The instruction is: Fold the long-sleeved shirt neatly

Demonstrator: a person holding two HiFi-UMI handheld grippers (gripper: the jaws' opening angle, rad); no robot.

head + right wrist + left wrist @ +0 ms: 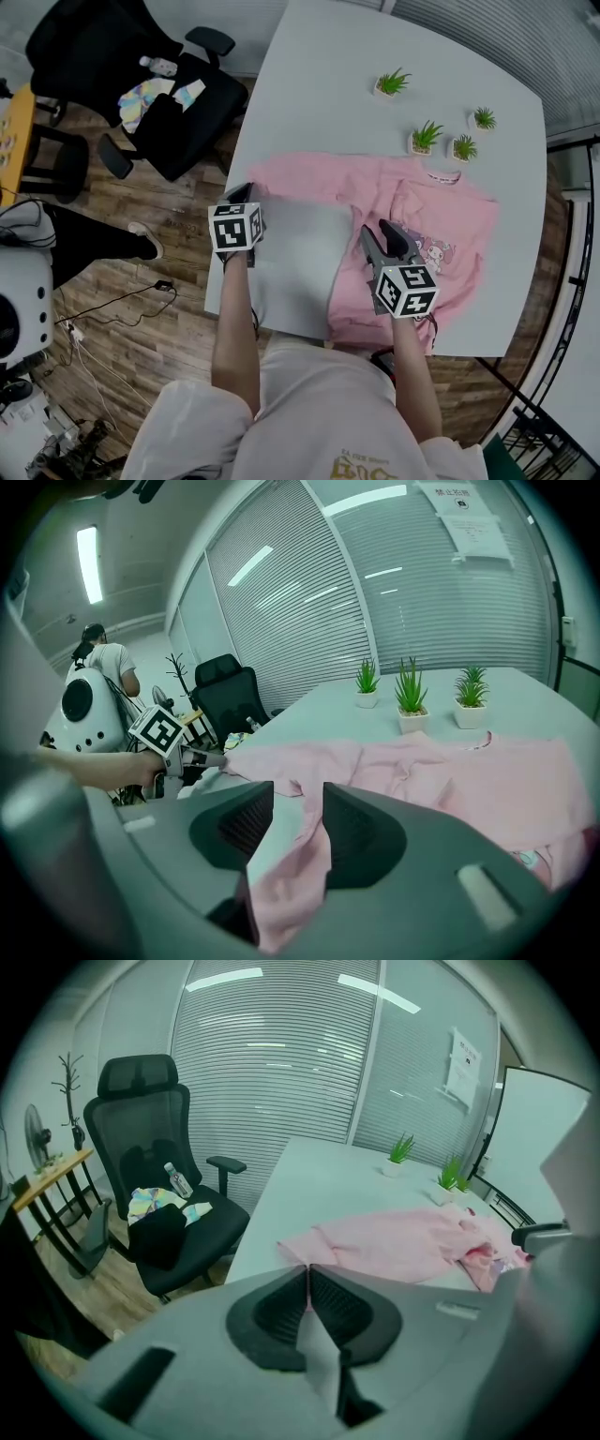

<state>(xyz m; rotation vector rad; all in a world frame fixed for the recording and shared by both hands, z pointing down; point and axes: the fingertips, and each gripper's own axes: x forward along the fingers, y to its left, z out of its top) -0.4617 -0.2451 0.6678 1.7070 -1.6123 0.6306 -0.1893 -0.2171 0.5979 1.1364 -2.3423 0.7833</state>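
A pink long-sleeved shirt (450, 220) lies spread on the pale table (356, 56), print side up, one sleeve (300, 176) stretched out to the left. My left gripper (242, 195) sits at that sleeve's end, near the table's left edge. In the left gripper view its jaws (307, 1274) are shut, with a thin sliver of pink cuff pinched between the pads. My right gripper (373, 236) rests on the shirt's left side. In the right gripper view a fold of pink cloth (295, 855) runs between its jaws (298, 803), which stand apart with a gap showing.
Several small potted plants (427, 138) stand on the table just beyond the shirt's collar. A black office chair (159, 103) with loose items is off the table's left edge. A white machine (19, 300) and cables occupy the floor at left. A person (108, 663) stands far back.
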